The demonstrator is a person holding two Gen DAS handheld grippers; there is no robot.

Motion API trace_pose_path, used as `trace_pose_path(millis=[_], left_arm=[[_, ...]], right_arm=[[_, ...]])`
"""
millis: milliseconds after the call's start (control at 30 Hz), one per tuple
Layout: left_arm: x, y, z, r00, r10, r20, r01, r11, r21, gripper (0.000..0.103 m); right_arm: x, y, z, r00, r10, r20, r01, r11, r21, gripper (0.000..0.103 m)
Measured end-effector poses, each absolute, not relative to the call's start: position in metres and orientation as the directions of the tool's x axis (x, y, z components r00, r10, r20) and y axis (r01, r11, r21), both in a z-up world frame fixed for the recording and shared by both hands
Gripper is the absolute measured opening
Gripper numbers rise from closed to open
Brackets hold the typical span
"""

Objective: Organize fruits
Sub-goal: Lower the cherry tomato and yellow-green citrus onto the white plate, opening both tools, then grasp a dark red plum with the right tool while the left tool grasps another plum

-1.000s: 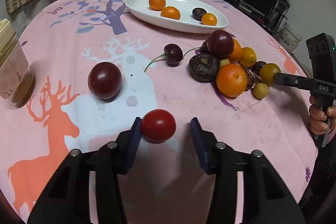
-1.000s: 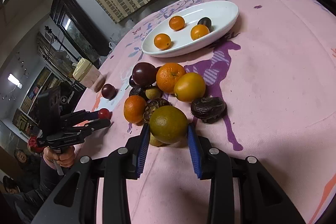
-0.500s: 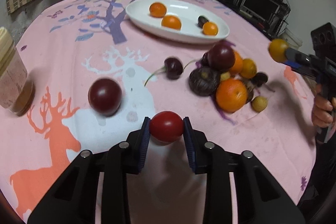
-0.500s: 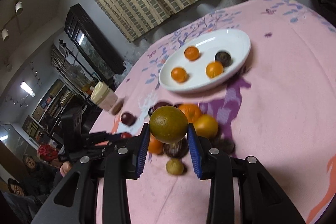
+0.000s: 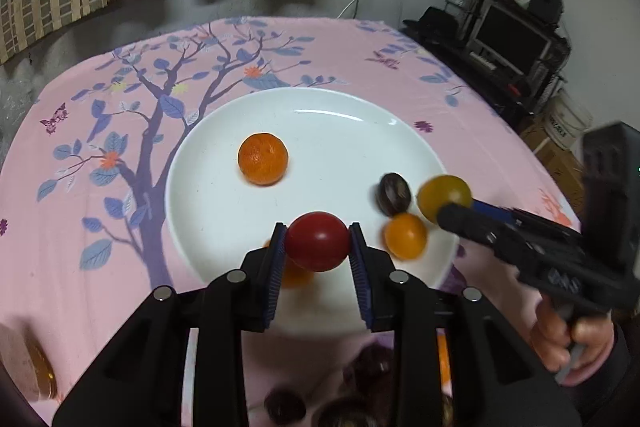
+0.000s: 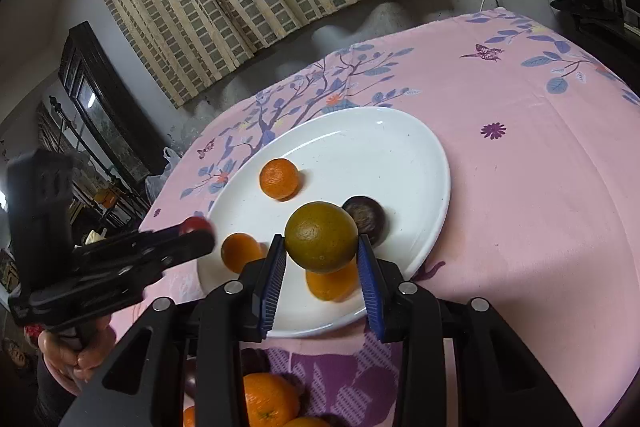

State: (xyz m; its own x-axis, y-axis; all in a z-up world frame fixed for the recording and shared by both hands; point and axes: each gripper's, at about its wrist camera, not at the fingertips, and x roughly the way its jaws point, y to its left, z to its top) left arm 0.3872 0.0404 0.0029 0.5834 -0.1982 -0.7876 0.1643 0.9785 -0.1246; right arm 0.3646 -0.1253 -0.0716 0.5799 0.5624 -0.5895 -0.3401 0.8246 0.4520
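I have the left gripper (image 5: 317,241) clamped on a red tomato (image 5: 318,241) over the near edge of the white plate (image 5: 340,115). My right gripper (image 6: 322,247) holds a green-yellow orange (image 6: 321,237) above the same edge, its jaws easing apart though the fruit sits between the pads. On the plate lie three small oranges (image 6: 279,178) and, toward its right edge, a dark passion fruit (image 6: 366,219).

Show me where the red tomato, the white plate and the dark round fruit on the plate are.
red tomato (image 5: 318,241), left wrist view, its front face.
white plate (image 5: 340,111), left wrist view, far rim.
dark round fruit (image 6: 366,219), right wrist view, its top.
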Motion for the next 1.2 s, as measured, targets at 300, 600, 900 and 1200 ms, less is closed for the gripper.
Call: trace_pose_path(millis=[300,600,900,1200], left_arm=[[0.347,0.077,0.031,0.679,-0.098,-0.727,0.048,0.995,-0.089,0.095],[0.259,0.152,0.017,0.731,0.007,-0.682,-0.104,0.989,-0.102,0.098],[0.236,0.176,-0.004,0.696,0.025,-0.718,-0.155,0.981,-0.116,0.098],[0.231,0.174,-0.005,0.695,0.045,-0.717,-0.153,0.984,-0.086,0.098]], right_arm=[[0.315,-0.108,-0.037,0.558,0.636,-0.533,-0.527,0.768,0.364,0.059],[0.263,-0.049,-0.047,0.512,0.618,-0.596,-0.709,0.696,0.113,0.061],[0.251,-0.031,-0.067,0.497,0.558,-0.665,-0.721,0.691,0.042,0.061],[0.251,-0.020,-0.078,0.523,0.499,-0.691,-0.708,0.705,-0.026,0.041]])
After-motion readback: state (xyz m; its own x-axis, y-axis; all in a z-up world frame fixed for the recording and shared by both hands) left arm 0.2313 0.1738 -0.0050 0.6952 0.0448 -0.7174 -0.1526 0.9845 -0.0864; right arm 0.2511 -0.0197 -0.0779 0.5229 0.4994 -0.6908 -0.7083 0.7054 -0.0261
